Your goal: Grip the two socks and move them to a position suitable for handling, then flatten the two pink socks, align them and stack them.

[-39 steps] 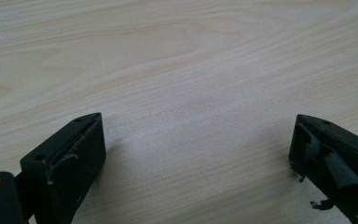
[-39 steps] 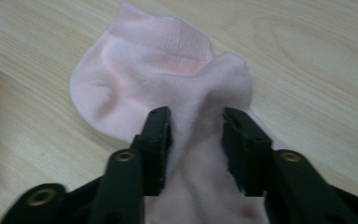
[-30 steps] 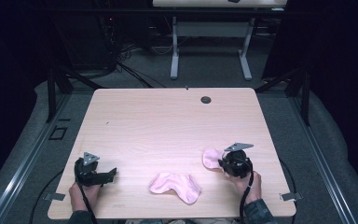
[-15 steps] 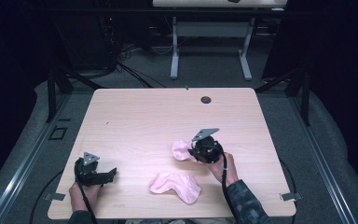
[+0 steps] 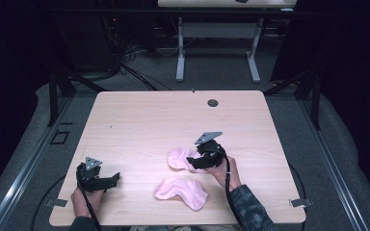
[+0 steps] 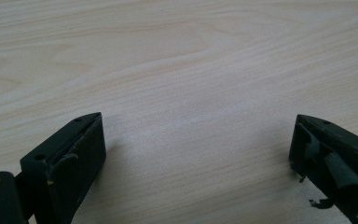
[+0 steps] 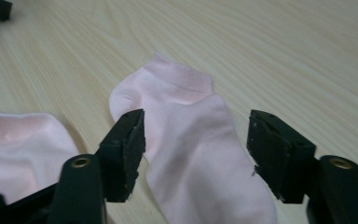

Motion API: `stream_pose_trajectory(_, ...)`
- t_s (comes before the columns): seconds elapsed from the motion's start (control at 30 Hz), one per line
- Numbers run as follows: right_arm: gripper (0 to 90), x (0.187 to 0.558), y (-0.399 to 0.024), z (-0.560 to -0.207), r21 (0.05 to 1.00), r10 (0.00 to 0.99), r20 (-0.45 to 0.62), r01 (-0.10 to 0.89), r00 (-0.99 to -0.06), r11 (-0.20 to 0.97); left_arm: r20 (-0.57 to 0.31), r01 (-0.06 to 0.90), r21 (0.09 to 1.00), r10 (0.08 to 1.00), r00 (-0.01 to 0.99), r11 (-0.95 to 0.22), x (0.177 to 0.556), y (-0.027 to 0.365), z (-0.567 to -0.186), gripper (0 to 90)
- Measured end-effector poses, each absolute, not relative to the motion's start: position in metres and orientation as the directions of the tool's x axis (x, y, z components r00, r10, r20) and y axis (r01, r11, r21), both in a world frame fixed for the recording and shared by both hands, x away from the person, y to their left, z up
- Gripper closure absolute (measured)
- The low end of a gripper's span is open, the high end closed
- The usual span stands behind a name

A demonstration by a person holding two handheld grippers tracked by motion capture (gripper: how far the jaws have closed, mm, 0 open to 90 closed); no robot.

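Two pink socks lie on the wooden table point(image 5: 173, 115). One pink sock point(image 5: 179, 158) point(image 7: 193, 140) lies flat just left of my right gripper point(image 5: 195, 161) point(image 7: 196, 140). Its jaws have just been opening and now stand apart over the sock, with the fabric between them but not pinched. The second pink sock point(image 5: 182, 191) point(image 7: 14, 144) lies crumpled nearer the front edge. My left gripper point(image 5: 113, 179) point(image 6: 198, 149) rests at the front left, open over bare wood with nothing between its jaws.
A round cable hole point(image 5: 213, 102) sits near the table's far edge. Behind the table stands another desk's white frame point(image 5: 217, 48), with cables on the floor. Dark rails run along both sides.
My right gripper carried the sock leftward from the table's right side toward the middle, then let it go. The left gripper stayed still.
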State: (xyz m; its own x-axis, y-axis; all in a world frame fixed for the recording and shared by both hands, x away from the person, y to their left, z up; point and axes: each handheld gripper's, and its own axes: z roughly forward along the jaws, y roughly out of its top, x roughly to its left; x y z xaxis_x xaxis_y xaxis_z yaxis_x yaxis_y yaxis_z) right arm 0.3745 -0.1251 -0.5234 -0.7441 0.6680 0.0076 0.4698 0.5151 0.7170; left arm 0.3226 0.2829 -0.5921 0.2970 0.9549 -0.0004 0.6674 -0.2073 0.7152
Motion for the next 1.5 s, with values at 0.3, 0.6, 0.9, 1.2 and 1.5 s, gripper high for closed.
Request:
stream_pose_trajectory(0.3,14.9,0.336,-0.156,-0.513,0.689,0.709,0.089,0.558,-0.699,0.463,-0.034,0.648,0.728,0.934,0.357,-0.221,0.313,0.263,-0.569,0.2)
stream_pose_trajectory(0.6,18.1,0.309,-0.174,-0.529,0.659,0.738,0.128,0.612,-0.663,0.436,-0.113,0.618,0.741,0.857,0.502,-0.265,0.302,0.219,-0.551,0.2)
stream_pose_trajectory(0.9,35.2,0.296,-0.170,-0.538,0.637,0.729,0.151,0.630,-0.667,0.444,-0.199,0.624,0.721,0.771,0.605,-0.303,0.291,0.180,-0.552,5.8)
stream_pose_trajectory(1.2,55.1,0.294,-0.148,-0.554,0.588,0.673,0.208,0.641,-0.709,0.494,-0.241,0.634,0.696,0.721,0.649,-0.338,0.286,0.162,-0.559,35.6)
stream_pose_trajectory(1.5,81.5,0.292,-0.146,-0.562,0.583,0.667,0.225,0.647,-0.710,0.492,-0.234,0.627,0.690,0.708,0.666,-0.362,0.285,0.155,-0.569,71.9)
